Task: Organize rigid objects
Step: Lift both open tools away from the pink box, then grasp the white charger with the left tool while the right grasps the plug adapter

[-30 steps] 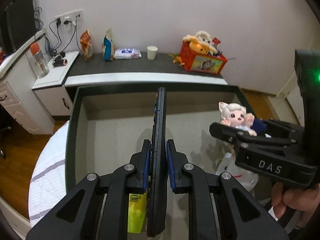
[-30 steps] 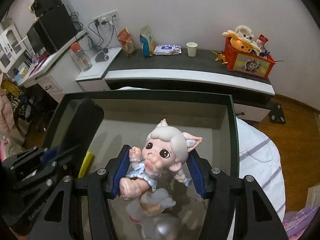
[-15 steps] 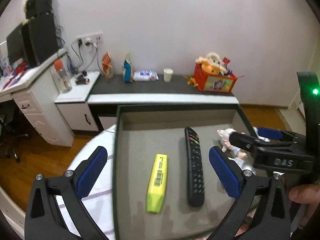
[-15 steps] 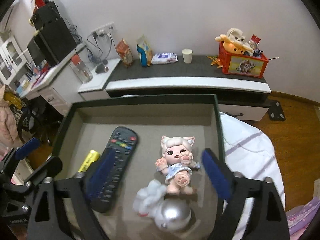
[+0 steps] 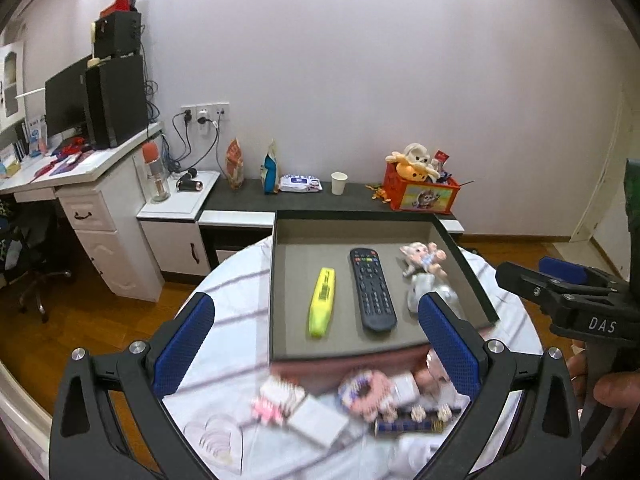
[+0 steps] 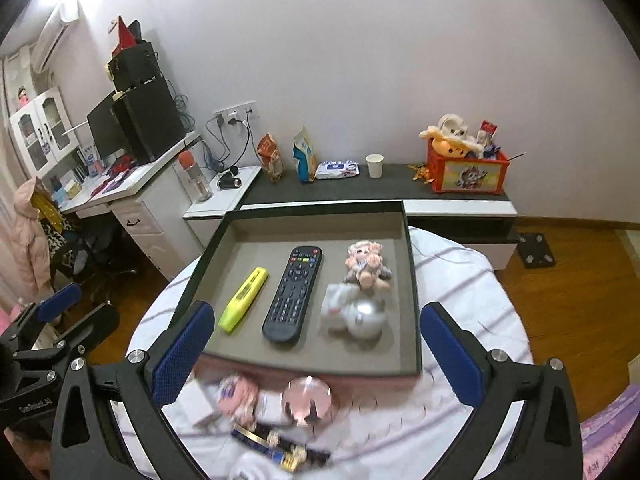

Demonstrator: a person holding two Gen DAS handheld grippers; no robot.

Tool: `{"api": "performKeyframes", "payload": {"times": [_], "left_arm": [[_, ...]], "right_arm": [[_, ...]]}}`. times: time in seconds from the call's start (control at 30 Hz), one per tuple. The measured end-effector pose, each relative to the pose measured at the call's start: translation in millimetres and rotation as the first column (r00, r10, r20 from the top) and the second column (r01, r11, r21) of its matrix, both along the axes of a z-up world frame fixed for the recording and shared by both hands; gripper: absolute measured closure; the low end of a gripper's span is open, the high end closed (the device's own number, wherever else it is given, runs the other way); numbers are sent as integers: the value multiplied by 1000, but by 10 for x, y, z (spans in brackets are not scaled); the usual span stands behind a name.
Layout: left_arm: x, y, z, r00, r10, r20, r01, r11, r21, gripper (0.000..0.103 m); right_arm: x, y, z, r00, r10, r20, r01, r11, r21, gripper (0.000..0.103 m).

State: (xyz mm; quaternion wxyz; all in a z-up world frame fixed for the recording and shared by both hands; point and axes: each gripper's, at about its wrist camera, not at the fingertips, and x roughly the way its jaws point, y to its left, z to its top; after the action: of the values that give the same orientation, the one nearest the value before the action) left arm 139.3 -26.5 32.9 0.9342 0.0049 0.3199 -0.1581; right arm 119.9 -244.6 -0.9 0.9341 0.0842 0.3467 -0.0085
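Both tongs, left and right, wide and empty; blurred loose items lie lower centre between their fingers, below the tray holding 3 pieces; neither side clearly nearer.

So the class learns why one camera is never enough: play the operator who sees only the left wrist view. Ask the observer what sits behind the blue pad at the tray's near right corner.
Observer: A silver ball, beside crumpled white wrap and just nearer than the doll.
Operator: Is there anything round outside the tray? It is all blur here.
Observer: Yes, a clear pink ball lies on the cloth, close to the tray's near wall.
Operator: What is left of the desk?
Observer: A pink coat hangs there, outside your frame.
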Motion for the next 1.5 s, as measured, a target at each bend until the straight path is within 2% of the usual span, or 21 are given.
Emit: {"api": "performKeyframes", "payload": {"times": [0.27, 0.4, 0.63, 0.77, 1.03, 1.5], "left_arm": [[-692, 230, -18, 1000, 13, 25, -13, 1000, -6, 0], [-957, 362, -78, 999, 23, 30, -23, 999, -25, 0], [-1284, 538, -330, 999, 44, -26, -45, 997, -60, 0], [-1382, 542, -472, 997, 41, -61, -45, 996, -72, 0], [-1460, 531, -555, 997, 43, -62, -46, 998, -43, 0], [-1169, 538, -840, 988, 79, -135, -83, 996, -23, 0]], "right_arm": [[-679, 235, 100, 998, -17, 61, 20, 999, -50, 0], [-1080, 319, 79, 995, -27, 93, 31, 999, -42, 0], [-1536, 370, -162, 997, -58, 54, 60, 998, -36, 0], [-1634, 409, -331, 998, -54, 15, 55, 997, -45, 0], [-1684, 453, -493, 999, -39, -23, 38, 999, -36, 0], [-1519, 548, -724, 996, -6, -93, 2, 999, -37, 0]]}}
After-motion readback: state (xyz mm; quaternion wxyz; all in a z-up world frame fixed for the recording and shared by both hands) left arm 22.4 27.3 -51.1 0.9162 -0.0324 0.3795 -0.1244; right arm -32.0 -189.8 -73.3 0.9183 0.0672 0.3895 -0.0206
